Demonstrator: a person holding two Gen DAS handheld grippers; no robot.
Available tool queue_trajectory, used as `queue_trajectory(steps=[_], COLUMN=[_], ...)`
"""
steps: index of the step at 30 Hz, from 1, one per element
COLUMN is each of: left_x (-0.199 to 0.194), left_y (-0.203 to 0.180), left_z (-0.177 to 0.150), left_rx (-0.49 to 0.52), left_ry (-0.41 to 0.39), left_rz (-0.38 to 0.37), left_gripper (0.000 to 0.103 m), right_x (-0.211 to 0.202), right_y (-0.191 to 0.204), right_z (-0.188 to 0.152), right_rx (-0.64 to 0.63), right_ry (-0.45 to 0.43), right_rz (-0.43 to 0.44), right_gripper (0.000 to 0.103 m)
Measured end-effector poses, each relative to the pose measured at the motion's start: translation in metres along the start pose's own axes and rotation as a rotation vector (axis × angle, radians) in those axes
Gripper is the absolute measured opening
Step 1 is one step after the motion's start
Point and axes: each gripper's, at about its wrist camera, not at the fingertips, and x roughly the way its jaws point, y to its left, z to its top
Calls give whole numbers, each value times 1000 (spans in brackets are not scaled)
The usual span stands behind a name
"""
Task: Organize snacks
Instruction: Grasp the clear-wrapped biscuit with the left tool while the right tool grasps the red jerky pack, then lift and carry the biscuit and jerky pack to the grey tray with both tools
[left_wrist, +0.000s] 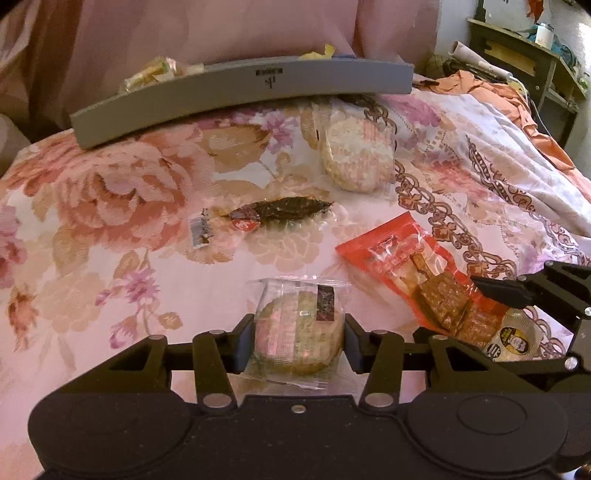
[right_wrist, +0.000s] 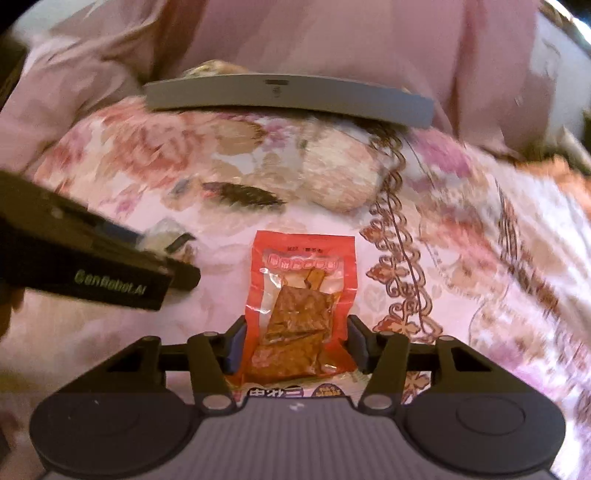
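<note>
The left hand-held gripper (left_wrist: 299, 341) sits low in the middle of its view. Its two black fingers are set on each side of a round cookie (left_wrist: 297, 332) in a crinkly clear wrapper, and the blue pads touch the wrapper's sides, so it is closed on the cookie. The cookie is flat and pale brown, with a dark label on top.

The right hand-held gripper (right_wrist: 295, 345) is low in the middle of its own view. Its fingers stand on each side of a shiny red packet (right_wrist: 301, 295) with brown, square chunks showing through a clear window. The pads are right at the packet's edges, but I cannot tell if they squeeze it.

Everything lies on a soft bed cover (left_wrist: 110, 192) with big pink flowers. In the left view's upper middle there is a bumpy rice cracker (left_wrist: 356, 157) in clear wrap, and below it a dark, leaf-shaped snack (left_wrist: 280, 211). A smooth grey tray (left_wrist: 240, 94) with a curved wall sits at the top.
</note>
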Motion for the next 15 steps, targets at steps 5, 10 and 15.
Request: queue_trajectory(steps=[5, 10, 15], left_x=[-20, -35, -48], left_y=[-2, -3, -3], left_z=[2, 8, 12], left_rx=[-1, -18, -34], left_ry=[-44, -94, -136], left_rz=[11, 16, 27], left_gripper=[50, 50, 50], right_x=[-14, -24, -33], right_y=[14, 23, 29], right_z=[-3, -11, -13], right_rx=[-163, -323, -434], right_ry=[-25, -65, -115], right_rz=[-46, -125, -200], right_gripper=[58, 57, 56])
